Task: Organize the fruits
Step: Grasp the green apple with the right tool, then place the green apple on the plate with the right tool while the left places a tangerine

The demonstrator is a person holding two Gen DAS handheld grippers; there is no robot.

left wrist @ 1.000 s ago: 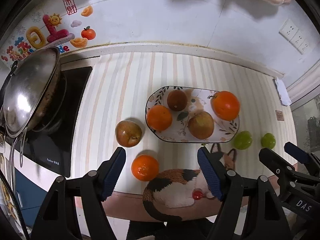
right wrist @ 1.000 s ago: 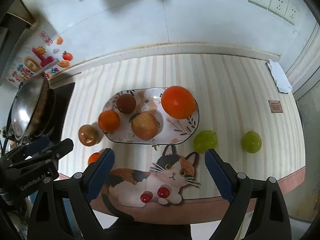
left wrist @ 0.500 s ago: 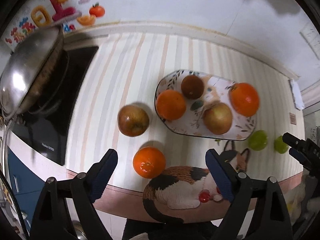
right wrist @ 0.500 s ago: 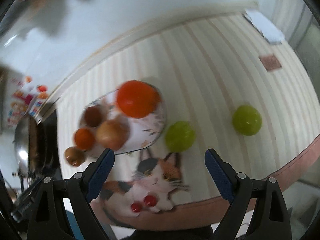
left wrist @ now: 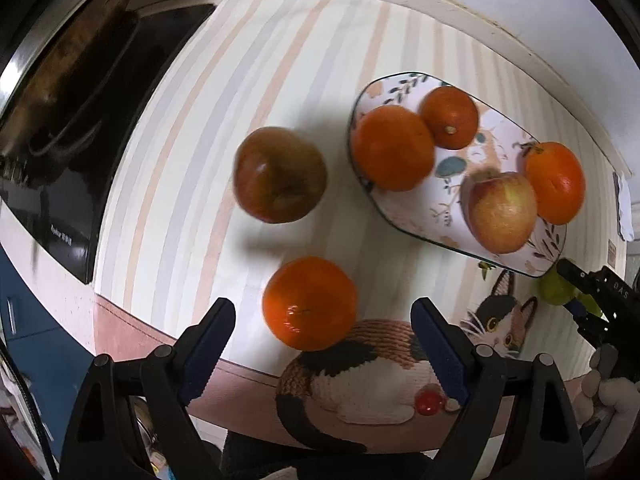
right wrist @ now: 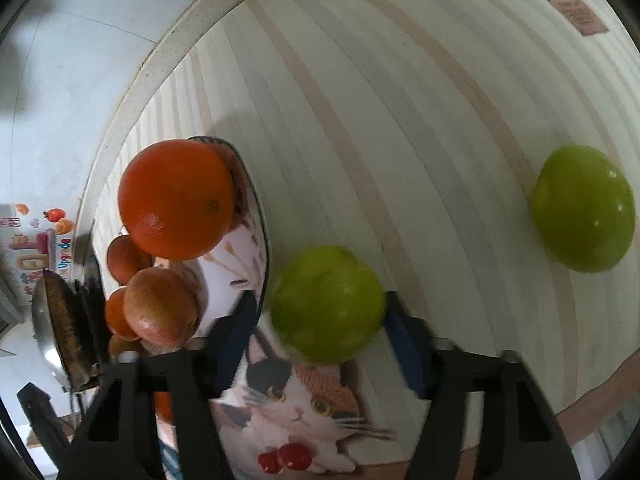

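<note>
A patterned oval plate [left wrist: 448, 216] holds two oranges, a dark round fruit and an apple; its rim also shows in the right wrist view [right wrist: 262, 236]. A loose orange [left wrist: 309, 303] lies on the striped cloth between the open jaws of my left gripper [left wrist: 320, 344]. A dark red apple [left wrist: 279, 175] lies left of the plate. My right gripper [right wrist: 320, 332] is open around a green fruit [right wrist: 326, 304], with its blue pads close to both sides. A second green fruit [right wrist: 583, 208] lies to the right.
A black cooktop [left wrist: 68, 184] with a steel pan [left wrist: 60, 52] stands at the left. A cat picture [right wrist: 296, 404] marks the cloth near the counter's front edge. A white wall runs behind. A folded white cloth [left wrist: 624, 216] lies at the far right.
Both grippers moved down and forward. The left one now straddles the loose orange. The right one swung right and closed in around the nearer green fruit.
</note>
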